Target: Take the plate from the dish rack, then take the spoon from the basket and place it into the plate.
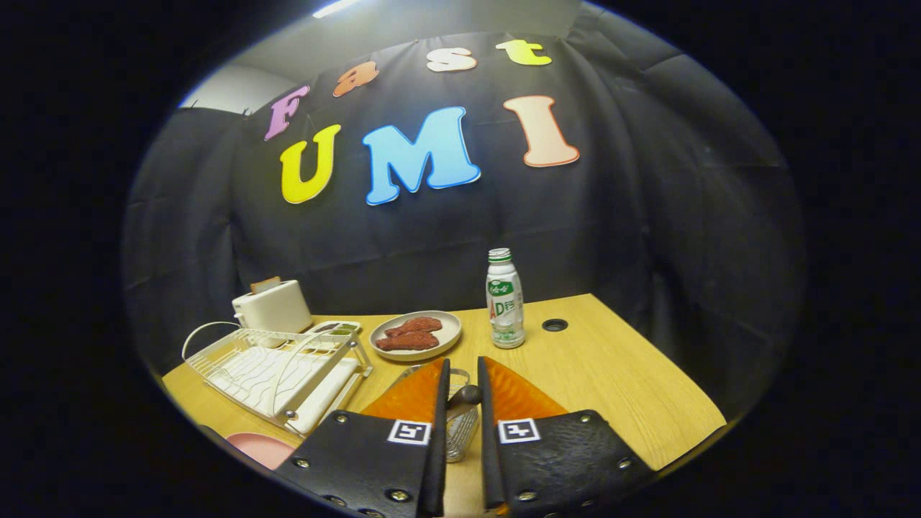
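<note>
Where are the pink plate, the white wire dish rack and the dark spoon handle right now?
Pink plate [260,447], gripper view: its visible rim, beside the rack.
White wire dish rack [270,367], gripper view: its wire floor.
Dark spoon handle [466,394], gripper view: its rounded end, between the gripper [461,374] fingers.

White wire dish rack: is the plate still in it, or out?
Out: the white wire dish rack holds no plate, and a pink plate lies on the wooden table beside the tool.
</note>
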The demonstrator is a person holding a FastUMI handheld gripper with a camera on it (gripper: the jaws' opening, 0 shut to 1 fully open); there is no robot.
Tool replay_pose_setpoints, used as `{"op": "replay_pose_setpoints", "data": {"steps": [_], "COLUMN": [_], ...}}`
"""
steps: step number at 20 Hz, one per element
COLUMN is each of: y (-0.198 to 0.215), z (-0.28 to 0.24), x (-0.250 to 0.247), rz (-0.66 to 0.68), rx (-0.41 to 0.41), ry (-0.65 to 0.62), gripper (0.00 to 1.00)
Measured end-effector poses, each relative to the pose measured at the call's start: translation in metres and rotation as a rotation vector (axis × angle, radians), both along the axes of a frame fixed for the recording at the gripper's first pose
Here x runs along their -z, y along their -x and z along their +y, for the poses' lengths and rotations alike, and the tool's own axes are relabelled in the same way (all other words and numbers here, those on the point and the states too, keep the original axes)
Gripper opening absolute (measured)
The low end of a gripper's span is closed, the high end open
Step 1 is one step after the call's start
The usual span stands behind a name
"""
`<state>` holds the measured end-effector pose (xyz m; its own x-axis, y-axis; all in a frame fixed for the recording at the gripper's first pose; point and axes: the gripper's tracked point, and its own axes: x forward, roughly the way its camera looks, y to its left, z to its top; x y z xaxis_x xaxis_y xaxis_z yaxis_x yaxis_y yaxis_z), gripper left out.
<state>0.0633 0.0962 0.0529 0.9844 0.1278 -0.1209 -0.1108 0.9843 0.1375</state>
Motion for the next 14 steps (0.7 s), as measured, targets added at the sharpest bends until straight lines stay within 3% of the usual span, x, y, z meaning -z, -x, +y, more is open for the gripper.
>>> {"op": "replay_pose_setpoints", "data": {"steps": [2,3,5,6,14], "y": [-0.002,-0.003,0.000,-0.002,0.004], "z": [0.006,0.009,0.015,0.018,0.019], "x": [-0.001,-0.004,-0.002,-0.006,-0.029], "rz": [-0.009,-0.005,0.002,0.010,0.046], "rx": [-0.011,-0.023,-0.041,-0.044,-0.032], "ry": [-0.001,-0.007,0.009,0.023,0.049], "gripper": [0.21,0.11,0.10,0.05,0.05]}}
